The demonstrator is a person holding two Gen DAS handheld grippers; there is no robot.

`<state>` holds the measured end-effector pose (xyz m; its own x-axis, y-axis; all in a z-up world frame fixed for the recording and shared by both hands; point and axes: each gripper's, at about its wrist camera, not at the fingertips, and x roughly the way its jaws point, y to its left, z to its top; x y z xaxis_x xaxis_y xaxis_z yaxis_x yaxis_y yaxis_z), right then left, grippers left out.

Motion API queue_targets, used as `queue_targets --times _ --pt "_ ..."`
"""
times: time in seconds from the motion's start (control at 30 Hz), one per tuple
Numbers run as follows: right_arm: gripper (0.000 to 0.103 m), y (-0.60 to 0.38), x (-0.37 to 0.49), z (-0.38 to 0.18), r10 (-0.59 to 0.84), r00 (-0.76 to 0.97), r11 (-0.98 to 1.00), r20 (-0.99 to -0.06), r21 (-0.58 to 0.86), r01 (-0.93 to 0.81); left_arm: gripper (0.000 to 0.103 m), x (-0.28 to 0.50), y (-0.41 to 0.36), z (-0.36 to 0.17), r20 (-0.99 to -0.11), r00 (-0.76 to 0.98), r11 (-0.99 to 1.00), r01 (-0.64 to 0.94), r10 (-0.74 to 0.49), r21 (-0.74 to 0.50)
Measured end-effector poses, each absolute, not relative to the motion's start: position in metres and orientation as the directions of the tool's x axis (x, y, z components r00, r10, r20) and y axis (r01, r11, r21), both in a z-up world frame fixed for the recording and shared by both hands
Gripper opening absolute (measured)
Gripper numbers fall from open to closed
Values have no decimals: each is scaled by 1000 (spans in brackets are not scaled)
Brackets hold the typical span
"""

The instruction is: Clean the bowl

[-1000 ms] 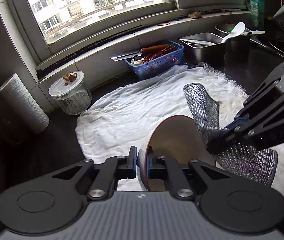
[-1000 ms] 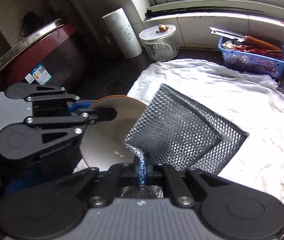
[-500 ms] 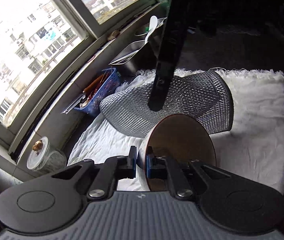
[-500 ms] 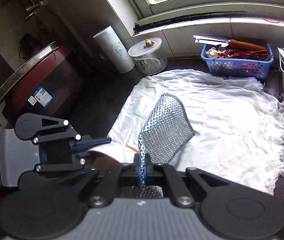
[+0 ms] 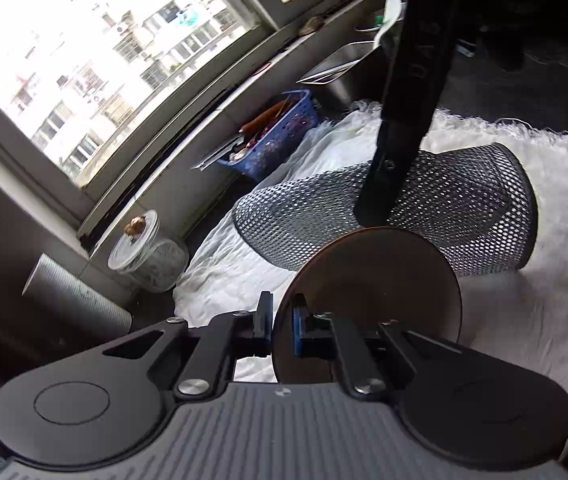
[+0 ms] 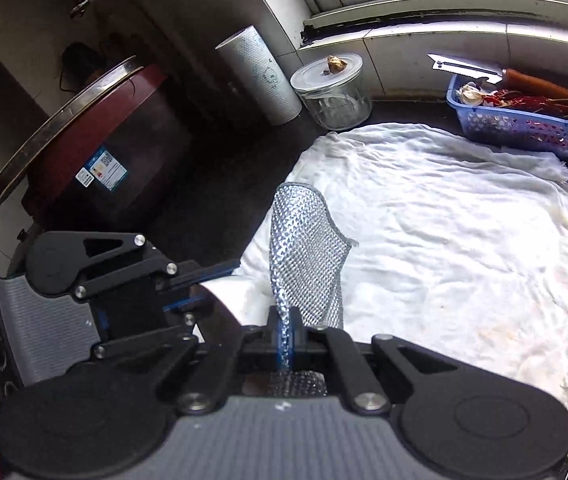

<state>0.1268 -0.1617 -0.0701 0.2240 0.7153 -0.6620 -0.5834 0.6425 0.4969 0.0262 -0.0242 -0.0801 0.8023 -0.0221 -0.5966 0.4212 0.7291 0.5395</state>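
My left gripper (image 5: pixel 282 322) is shut on the rim of a brown bowl (image 5: pixel 376 292), held on edge above the white cloth (image 5: pixel 524 320). My right gripper (image 6: pixel 286 336) is shut on a silver mesh scrubbing cloth (image 6: pixel 308 256), which stands up from its jaws. In the left wrist view the mesh cloth (image 5: pixel 424 216) hangs just behind the bowl, with the right gripper's dark finger (image 5: pixel 400 128) coming down to the bowl's top edge. In the right wrist view the left gripper (image 6: pixel 199 284) is at the left and only a pale sliver of the bowl (image 6: pixel 219 294) shows.
A blue basket (image 6: pixel 524 120) with a knife, a lidded glass jar (image 6: pixel 332 92) and a paper roll (image 6: pixel 257 76) stand along the window wall. A red-brown pot (image 6: pixel 83 148) is at the left. Steel trays (image 5: pixel 340 72) sit at the far end.
The left gripper tilted and turned the bowl on edge. The right gripper rose and drew back above the bowl, so the mesh cloth narrowed in its view and now hangs behind the bowl.
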Motion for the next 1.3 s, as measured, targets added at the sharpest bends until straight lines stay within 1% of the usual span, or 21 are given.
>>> queue_targets --times 0.07,0.13,0.17,0.23,0.4,0.5,0.57,0.63,0.67,0.73,0.83,1.0,1.17,1.27,1.3 --pt "3 -163 122 -70 723 231 638 -651 500 -585 8 26 -19 -79 -609 793 794 367 4 484" --pt "3 -166 120 -70 751 215 613 -625 538 -578 8 31 -12 -77 -636 771 858 308 29 411" --pt "3 -168 118 -71 766 205 599 -609 559 -573 8 34 -7 -75 -647 763 879 295 20 375" --pt "3 -164 116 -71 751 209 609 -627 534 -587 8 36 0 -71 -654 757 891 301 -7 339" --pt "3 -163 120 -73 731 234 629 -641 499 -596 8 35 3 -70 -667 745 850 360 -14 384" --pt "4 -159 123 -78 722 214 624 -658 485 -612 10 35 -5 -75 -669 743 778 411 15 475" --pt "4 -160 125 -80 726 205 616 -657 489 -618 16 34 -12 -80 -668 744 716 451 28 533" --pt "4 -156 123 -77 715 204 609 -669 452 -652 32 35 -17 -85 -678 734 652 500 29 570" --pt "4 -154 122 -76 710 200 601 -675 434 -671 33 36 -18 -87 -680 733 635 514 25 577" --pt "4 -150 123 -74 711 172 572 -682 419 -705 33 37 -20 -89 -683 730 600 539 16 591" --pt "4 -145 125 -70 681 181 566 -709 353 -745 32 42 -21 -88 -698 716 591 562 2 579" --pt "10 -133 120 -69 655 178 540 -734 291 -790 24 47 -19 -86 -704 711 616 558 -8 556" --pt "13 -123 115 -75 619 207 545 -757 224 -808 23 46 -16 -84 -704 710 619 562 -20 549" --pt "14 -114 110 -75 594 239 539 -768 160 -827 22 45 -18 -86 -695 719 616 548 1 566" --pt "14 -111 108 -75 583 250 537 -773 136 -833 16 47 -17 -85 -694 719 643 525 15 558"
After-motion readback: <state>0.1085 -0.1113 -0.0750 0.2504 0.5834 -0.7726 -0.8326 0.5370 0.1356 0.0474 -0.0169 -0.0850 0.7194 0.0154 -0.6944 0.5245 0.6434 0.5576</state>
